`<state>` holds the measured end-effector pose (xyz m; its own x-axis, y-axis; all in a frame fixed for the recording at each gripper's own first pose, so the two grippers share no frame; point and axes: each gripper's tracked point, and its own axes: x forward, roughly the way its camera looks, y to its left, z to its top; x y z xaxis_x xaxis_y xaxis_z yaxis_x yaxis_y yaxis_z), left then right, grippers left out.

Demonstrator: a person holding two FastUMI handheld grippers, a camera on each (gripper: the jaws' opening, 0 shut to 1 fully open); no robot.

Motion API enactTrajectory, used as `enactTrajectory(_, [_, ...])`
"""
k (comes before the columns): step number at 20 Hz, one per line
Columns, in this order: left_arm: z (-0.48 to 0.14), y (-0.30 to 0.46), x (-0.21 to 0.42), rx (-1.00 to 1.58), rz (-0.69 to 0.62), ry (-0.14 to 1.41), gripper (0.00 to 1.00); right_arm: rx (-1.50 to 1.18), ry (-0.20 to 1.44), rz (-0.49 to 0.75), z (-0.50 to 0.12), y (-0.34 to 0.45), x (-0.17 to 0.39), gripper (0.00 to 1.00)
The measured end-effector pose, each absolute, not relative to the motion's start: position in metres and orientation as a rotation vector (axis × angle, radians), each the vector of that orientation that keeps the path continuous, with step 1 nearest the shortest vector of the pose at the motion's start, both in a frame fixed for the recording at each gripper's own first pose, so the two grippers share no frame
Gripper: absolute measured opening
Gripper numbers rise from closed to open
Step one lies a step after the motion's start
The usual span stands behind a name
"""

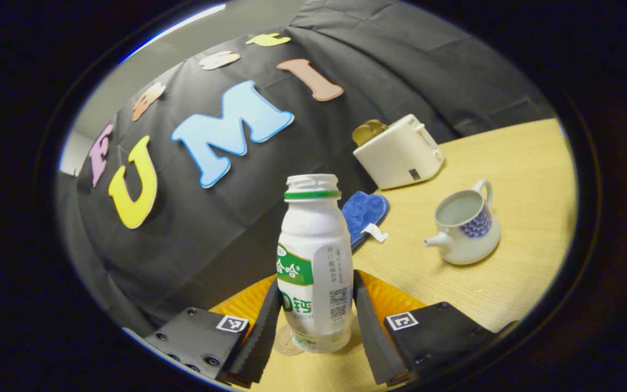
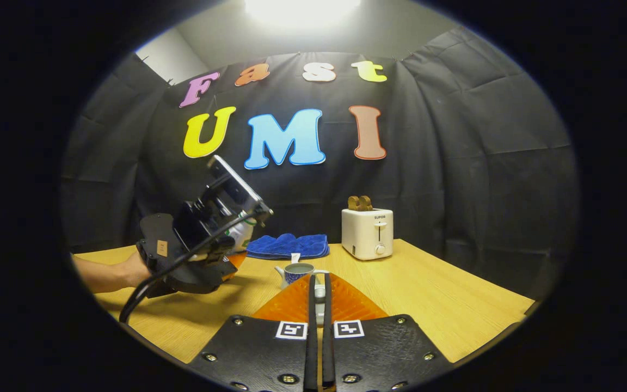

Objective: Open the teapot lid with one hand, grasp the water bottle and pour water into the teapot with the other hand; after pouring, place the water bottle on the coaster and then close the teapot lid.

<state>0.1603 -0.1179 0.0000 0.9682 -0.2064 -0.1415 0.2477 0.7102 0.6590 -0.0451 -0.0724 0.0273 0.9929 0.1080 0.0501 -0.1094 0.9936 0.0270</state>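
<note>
Left tongs [image 1: 313,326] grip the water bottle [image 1: 315,261], cap off, upright, base on or just above the coaster [image 1: 286,343]; can't tell which. Teapot [image 1: 466,226] sits lidless mid-surface, near the toaster [image 1: 400,152] and blue cloth [image 1: 365,212]. Right tongs [image 2: 319,305] narrowed on the small lid [image 2: 319,294], held off the pot.

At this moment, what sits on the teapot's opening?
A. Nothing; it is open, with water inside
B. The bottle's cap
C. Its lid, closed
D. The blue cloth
A: in the left gripper view the teapot stands lidless on the table, water visible inside, apart from the bottle between the left gripper fingers.
</note>
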Motion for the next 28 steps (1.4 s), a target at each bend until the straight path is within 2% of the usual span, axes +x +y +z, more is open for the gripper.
enactTrajectory(7, [-0.020,-0.143,0.163,0.994,-0.322,0.089,0.81,0.066,-0.053,0.085,0.028,-0.091,-0.050,0.04])
enactTrajectory(19, [-0.021,-0.160,0.156,1.354,-0.350,0.020,0.80,0.073,-0.052,0.068,0.026,-0.103,-0.052,0.03])
enactTrajectory(21, [-0.019,-0.159,0.155,1.386,-0.346,0.015,0.69,0.077,-0.053,0.071,0.027,-0.102,-0.052,0.04])
enactTrajectory(23, [-0.017,-0.158,0.155,1.419,-0.342,0.010,0.76,0.071,-0.055,0.071,0.027,-0.102,-0.052,0.04])
enactTrajectory(24, [-0.014,-0.158,0.154,1.440,-0.339,0.004,0.74,0.068,-0.055,0.072,0.027,-0.102,-0.053,0.04])
enactTrajectory(25, [-0.012,-0.159,0.153,1.460,-0.340,-0.003,0.78,0.066,-0.055,0.073,0.027,-0.102,-0.053,0.04])
enactTrajectory(27, [-0.010,-0.161,0.151,1.485,-0.348,-0.001,0.74,0.064,-0.054,0.077,0.027,-0.101,-0.053,0.04])
enactTrajectory(28, [-0.009,-0.161,0.151,1.497,-0.349,-0.003,0.80,0.063,-0.054,0.078,0.027,-0.101,-0.054,0.04])
